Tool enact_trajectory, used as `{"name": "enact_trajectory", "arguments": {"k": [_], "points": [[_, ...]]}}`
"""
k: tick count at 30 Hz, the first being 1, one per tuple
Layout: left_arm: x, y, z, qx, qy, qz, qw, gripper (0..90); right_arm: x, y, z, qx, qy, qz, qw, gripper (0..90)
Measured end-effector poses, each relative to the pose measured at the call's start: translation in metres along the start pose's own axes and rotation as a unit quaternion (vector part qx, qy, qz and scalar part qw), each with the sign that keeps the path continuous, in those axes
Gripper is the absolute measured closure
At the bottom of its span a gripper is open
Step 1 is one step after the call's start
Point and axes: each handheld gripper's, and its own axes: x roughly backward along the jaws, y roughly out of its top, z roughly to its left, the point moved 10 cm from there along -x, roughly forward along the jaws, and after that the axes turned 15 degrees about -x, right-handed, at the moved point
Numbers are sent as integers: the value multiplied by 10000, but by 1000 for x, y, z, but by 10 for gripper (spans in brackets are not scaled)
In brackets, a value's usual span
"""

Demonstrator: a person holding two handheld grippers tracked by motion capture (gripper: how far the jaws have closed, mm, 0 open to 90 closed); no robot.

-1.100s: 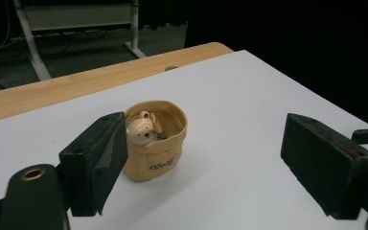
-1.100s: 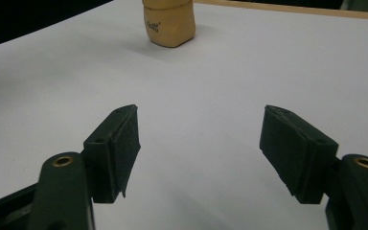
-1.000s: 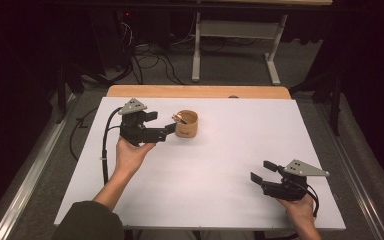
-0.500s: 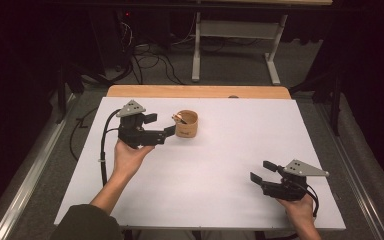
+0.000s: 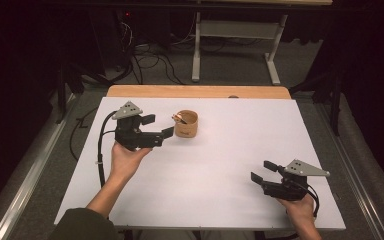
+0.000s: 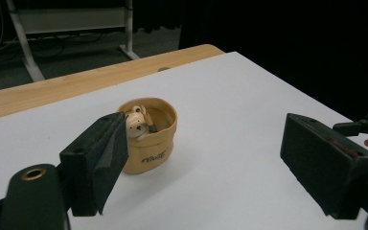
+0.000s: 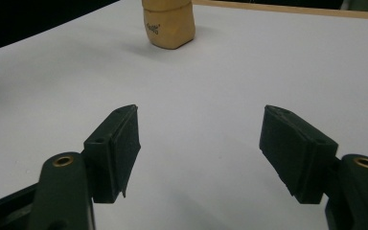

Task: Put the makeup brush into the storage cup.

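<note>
Beside cup (image 5: 186,124), left claw (image 5: 159,126) gapes.

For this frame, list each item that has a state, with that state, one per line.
left gripper: open, empty, held beside the cup without touching it.
right gripper: open, empty, low over the table near the front right corner.
tan cup: upright on the table, open-topped, not gripped.
small animal figure: inside the cup, head poking above the rim.
white table: bare apart from the cup.
</note>
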Motion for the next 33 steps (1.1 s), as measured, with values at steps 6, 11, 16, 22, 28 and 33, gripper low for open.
{"name": "enact_trajectory", "arguments": {"k": [6, 11, 16, 22, 28, 33], "points": [[4, -1, -1, 18, -10, -26, 10000, 175, 0, 0, 1, -6, -1, 14, 10000, 321], [6, -4, -1, 36, -13, -26, 10000, 175, 0, 0, 0, 4, -2, 11, 10000, 321], [9, -6, -2, 48, -11, -47, 10000, 175, -1, 0, 1, 21, 5, 5, 10000, 322], [11, -9, -2, 85, -17, -57, 9999, 175, 0, 0, 1, 10, 10, 9, 10000, 322], [16, -13, -2, 95, 24, -56, 9999, 175, 0, 0, 0, 25, 7, 6, 10000, 322], [21, -15, -1, 115, 43, -68, 9999, 174, 0, 0, 1, 17, 8, 5, 10000, 322]]}}
